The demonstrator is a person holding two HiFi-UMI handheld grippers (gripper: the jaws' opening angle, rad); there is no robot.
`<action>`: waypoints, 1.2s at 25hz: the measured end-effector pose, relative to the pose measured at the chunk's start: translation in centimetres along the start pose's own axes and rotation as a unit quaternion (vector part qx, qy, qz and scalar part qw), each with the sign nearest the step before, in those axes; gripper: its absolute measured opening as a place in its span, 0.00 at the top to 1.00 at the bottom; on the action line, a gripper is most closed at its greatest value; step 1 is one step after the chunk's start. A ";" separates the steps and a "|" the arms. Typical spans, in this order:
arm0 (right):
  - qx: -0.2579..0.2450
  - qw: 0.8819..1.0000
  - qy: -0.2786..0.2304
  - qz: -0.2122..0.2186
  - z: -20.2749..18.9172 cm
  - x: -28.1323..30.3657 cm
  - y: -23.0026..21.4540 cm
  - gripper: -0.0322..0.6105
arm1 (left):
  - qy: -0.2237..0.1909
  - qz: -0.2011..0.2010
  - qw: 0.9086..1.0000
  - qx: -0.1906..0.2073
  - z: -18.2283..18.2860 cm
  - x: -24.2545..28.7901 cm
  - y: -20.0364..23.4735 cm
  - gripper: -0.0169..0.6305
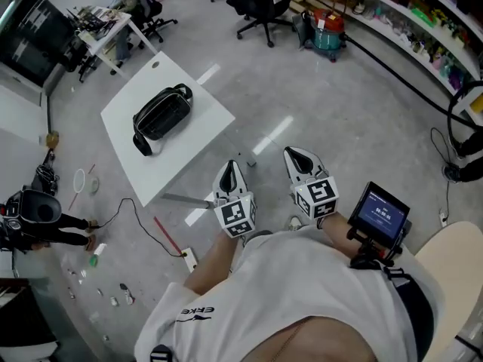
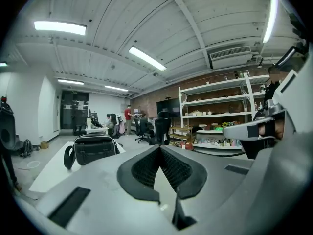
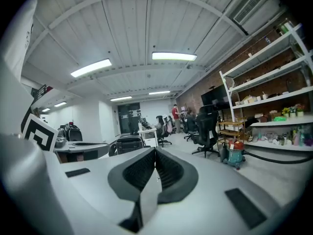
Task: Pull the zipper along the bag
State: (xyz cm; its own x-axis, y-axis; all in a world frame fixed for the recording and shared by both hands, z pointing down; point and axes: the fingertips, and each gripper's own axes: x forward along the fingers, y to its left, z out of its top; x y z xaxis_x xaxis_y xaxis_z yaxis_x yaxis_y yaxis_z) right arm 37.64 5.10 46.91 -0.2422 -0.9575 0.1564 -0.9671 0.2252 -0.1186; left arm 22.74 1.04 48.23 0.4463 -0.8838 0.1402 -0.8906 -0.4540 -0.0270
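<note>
A black bag (image 1: pixel 161 115) with a carry handle and strap lies on a white table (image 1: pixel 196 130), well ahead of me and to the left. It shows again as the black bag (image 2: pixel 93 149) in the left gripper view and, partly hidden, as the bag (image 3: pixel 125 143) in the right gripper view. My left gripper (image 1: pixel 231 173) and right gripper (image 1: pixel 299 157) are held close to my body, far from the bag. Both are shut with nothing between their jaws. The zipper is too small to make out.
Black office chairs (image 1: pixel 260 2) stand beyond the table. A teal vacuum (image 1: pixel 328 32) and stocked shelves (image 1: pixel 430 29) are at the right. Cables and small litter (image 1: pixel 98 255) lie on the floor left. A handheld screen (image 1: pixel 383 213) sits by my right arm.
</note>
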 end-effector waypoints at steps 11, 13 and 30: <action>0.001 0.998 0.016 0.058 0.0 4.6 0.4 0.94 | 0.016 0.069 0.997 -0.013 -0.8 1.2 3.3 0.97; -0.002 0.998 0.018 0.066 -0.1 5.8 0.6 0.94 | 0.016 0.079 0.997 -0.015 -1.0 1.7 4.3 0.97; -0.009 0.995 0.019 0.101 2.8 23.2 9.2 0.94 | 0.014 0.120 0.992 -0.026 0.4 8.0 22.9 0.97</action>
State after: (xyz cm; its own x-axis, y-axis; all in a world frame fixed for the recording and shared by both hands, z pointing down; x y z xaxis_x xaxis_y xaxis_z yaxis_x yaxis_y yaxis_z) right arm 23.37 -15.52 46.66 -0.4340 -0.8851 0.1681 -0.8996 0.4157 -0.1339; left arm 5.98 -16.47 48.32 0.2195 -0.9618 0.1635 -0.9744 -0.2244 -0.0121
